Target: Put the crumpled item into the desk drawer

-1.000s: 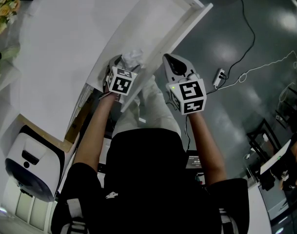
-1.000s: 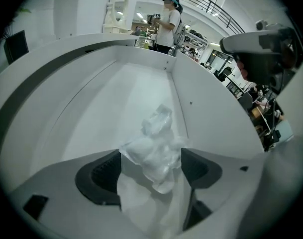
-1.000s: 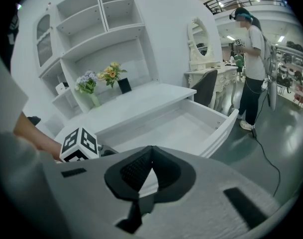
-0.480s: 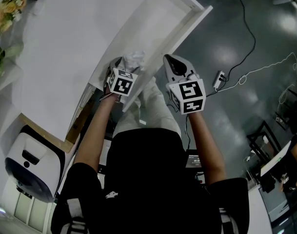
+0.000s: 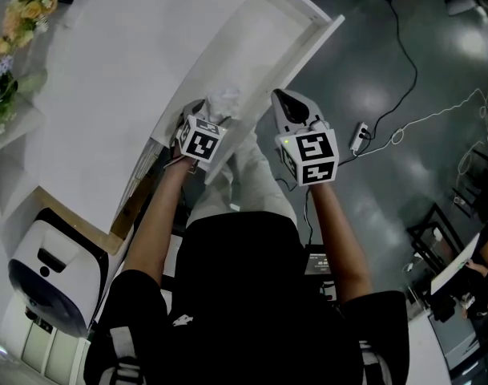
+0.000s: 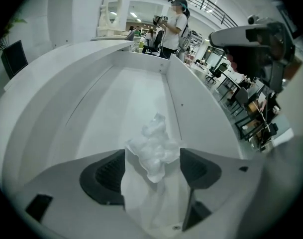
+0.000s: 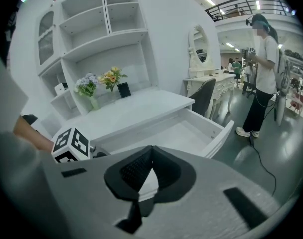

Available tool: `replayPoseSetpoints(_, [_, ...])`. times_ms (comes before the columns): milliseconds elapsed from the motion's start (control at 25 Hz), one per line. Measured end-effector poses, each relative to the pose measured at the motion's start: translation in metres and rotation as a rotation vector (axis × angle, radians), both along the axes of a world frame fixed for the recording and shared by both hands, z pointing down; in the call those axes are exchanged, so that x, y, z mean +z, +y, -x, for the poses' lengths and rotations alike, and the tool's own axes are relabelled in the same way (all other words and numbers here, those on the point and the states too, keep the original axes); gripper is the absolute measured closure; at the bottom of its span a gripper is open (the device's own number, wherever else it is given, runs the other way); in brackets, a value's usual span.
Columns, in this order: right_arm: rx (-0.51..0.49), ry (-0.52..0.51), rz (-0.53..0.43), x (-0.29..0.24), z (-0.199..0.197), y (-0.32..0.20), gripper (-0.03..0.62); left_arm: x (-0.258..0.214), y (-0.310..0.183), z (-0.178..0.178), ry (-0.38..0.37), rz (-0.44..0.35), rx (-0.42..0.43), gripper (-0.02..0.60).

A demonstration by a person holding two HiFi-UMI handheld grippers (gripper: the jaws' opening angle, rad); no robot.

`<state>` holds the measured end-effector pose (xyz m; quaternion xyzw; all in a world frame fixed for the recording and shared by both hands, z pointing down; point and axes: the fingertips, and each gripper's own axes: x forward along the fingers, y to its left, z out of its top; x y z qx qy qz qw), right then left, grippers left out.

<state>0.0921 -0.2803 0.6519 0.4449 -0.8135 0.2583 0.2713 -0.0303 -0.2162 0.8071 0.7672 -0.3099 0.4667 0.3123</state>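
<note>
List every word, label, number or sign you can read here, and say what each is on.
No readable text anywhere in these views.
Left cube: square black-and-white marker patterns only, no letters or numbers.
Right cube: the same, patterns only.
Paper, drawer, desk: plain white, nothing printed.

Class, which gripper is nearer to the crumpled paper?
Left. The left gripper clamps the crumpled paper between its jaws over the open drawer; the right gripper, jaws shut and empty, hangs apart outside the drawer.
</note>
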Motion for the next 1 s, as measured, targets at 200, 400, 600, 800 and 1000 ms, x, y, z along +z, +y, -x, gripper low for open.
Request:
replayPoseSetpoints(200, [0.010, 0.005, -0.020, -0.014, -0.005, 0.003, 0.599, -0.018, -0.003, -0.001, 0.034, -0.007, -0.034, 0.255])
replayPoseSetpoints(400, [0.016, 0.021, -0.039, -0.025, -0.013, 0.009, 0.599, -0.042, -0.018, 0.002, 0.041, -0.067, -0.058, 0.353])
replayPoseSetpoints(600, [0.027, 0.026, -0.060, -0.039, -0.016, 0.017, 0.599, -0.071, -0.026, 0.003, 0.053, -0.130, -0.067, 0.424])
replayPoseSetpoints(800, [0.032, 0.030, -0.090, -0.059, -0.014, 0.021, 0.599, -0.093, -0.024, 0.003, 0.076, -0.137, -0.074, 0.471])
replayPoseSetpoints(1000, [0.032, 0.040, -0.113, -0.074, -0.008, 0.026, 0.599, -0.121, -0.030, 0.009, 0.088, -0.202, -0.080, 0.517])
